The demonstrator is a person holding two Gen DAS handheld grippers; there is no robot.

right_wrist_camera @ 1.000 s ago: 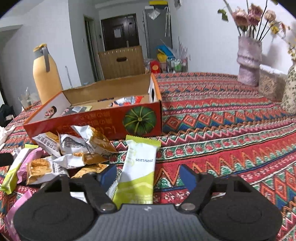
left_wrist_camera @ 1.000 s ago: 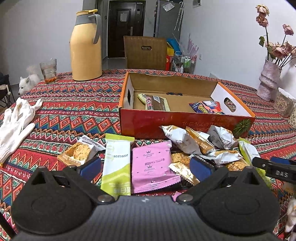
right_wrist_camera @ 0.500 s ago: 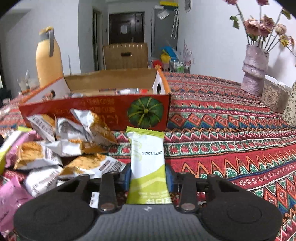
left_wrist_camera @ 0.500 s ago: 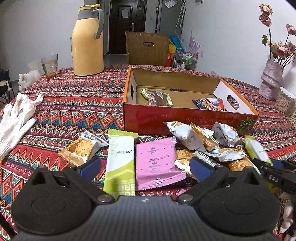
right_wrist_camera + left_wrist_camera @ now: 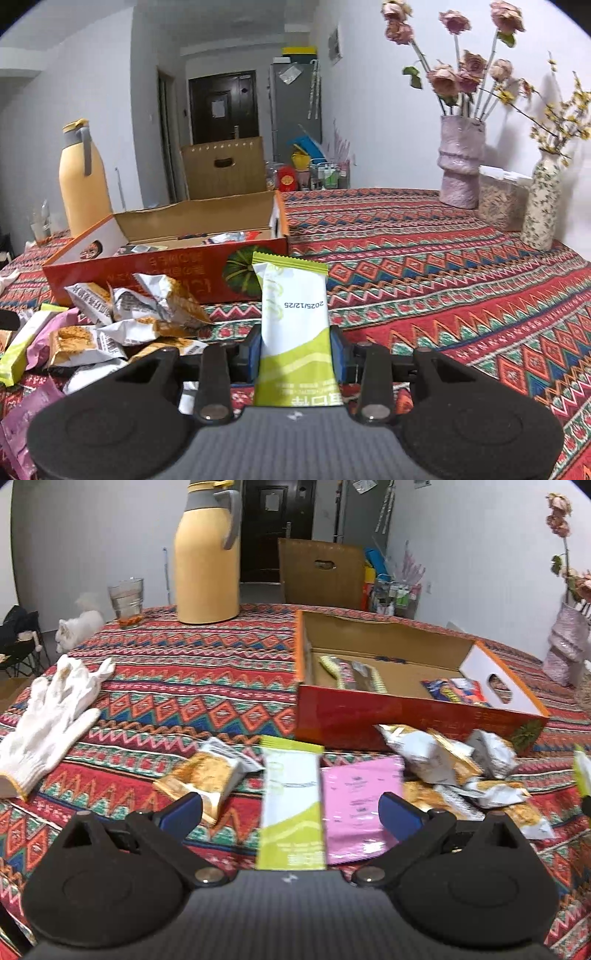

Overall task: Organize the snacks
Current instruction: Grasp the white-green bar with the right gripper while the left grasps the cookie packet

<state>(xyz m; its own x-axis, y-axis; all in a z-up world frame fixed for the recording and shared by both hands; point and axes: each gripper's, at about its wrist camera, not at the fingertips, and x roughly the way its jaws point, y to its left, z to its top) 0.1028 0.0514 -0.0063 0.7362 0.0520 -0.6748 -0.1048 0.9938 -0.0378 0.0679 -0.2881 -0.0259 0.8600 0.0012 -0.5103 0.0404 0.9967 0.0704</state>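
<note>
Patterned red tablecloth (image 5: pixel 461 266); white walls, dark door (image 5: pixel 223 107).

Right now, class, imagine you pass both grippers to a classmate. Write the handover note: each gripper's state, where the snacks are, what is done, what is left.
Right gripper: has just closed, now shut on a green-and-white snack bar, lifted in front of the red box.
Left gripper: open, empty, over a second green-and-white bar and a pink packet on the tablecloth.
Done: a few snacks already lie in the box.
Left: drop the held bar in the box, then clear the pile of crinkled packets in front of it, along with the bar and the pink packet.
</note>
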